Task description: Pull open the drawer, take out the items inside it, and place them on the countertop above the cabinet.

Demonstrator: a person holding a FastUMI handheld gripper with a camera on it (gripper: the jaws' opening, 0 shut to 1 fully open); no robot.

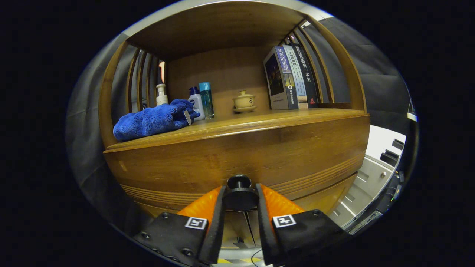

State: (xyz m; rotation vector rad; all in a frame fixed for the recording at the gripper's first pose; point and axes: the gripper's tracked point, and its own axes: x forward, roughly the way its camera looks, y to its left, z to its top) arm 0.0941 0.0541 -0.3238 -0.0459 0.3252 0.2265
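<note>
Three bottles (196, 100) stand at the back of the bench (237, 124) atop the wooden cabinet: a pale pump bottle (161, 95), a white one with a dark blue cap (195, 104) and a teal one (206, 99). A blue towel (154, 119) lies bunched just in front of them, a small lidded cup on a saucer (243, 101) sits near the middle, and a few books (291, 78) stand upright to the right of it. Below the bench, the drawer (237, 159) front faces the camera with its contents hidden. The claw (239, 198) is narrowed around the drawer's round dark knob (239, 193), both fingers (219, 211) pressing against its sides, so it is grasping the knob. The knob sits right between the fingertips, at the drawer front's lower middle.
</note>
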